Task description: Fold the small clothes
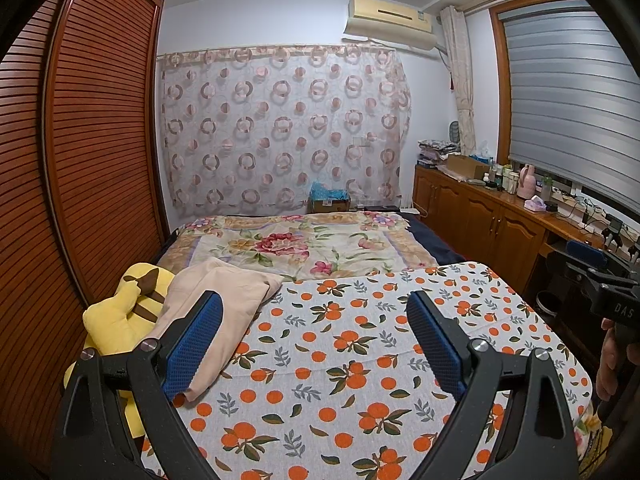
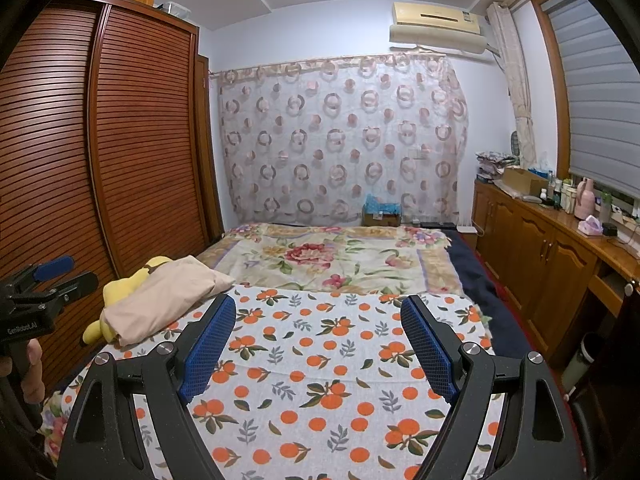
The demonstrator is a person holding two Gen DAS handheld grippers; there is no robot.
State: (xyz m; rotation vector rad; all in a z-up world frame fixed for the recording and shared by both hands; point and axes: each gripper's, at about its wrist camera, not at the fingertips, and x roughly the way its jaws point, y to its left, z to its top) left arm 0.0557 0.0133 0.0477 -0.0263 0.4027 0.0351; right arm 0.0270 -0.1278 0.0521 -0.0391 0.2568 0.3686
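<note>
**Both tools spread, folding not yet begun**

Left tool (image 1: 316, 344) held above the orange-print cloth-covered surface (image 1: 340, 380), blue-padded fingers (image 1: 192, 344) spread wide, pinching nothing. Right tool (image 2: 318, 344) likewise spread and empty over the same orange-print cover, seen also at 3 o'clock in the left view. Beige folded-looking fabric piece (image 1: 216, 300) lying at 10 o'clock from the left tool, resting partly on the orange-print cover and against a yellow plush toy (image 1: 120, 312); in the right view the same beige piece (image 2: 168, 296) at 10 o'clock, well apart from the right fingers. Hard to tell whether this beige piece is a garment or a pillow case. No other small clothes visible on the cover. Floral bedspread (image 1: 304, 244) beyond at 12 o'clock, louvred wooden wardrobe (image 1: 92, 140) at 9 o'clock.

Judged progress: at the very start, or between items. Nothing gripped, no garment laid flat in the working area. Left to do: reach for the beige piece, spread it on the cover, fold.
</note>
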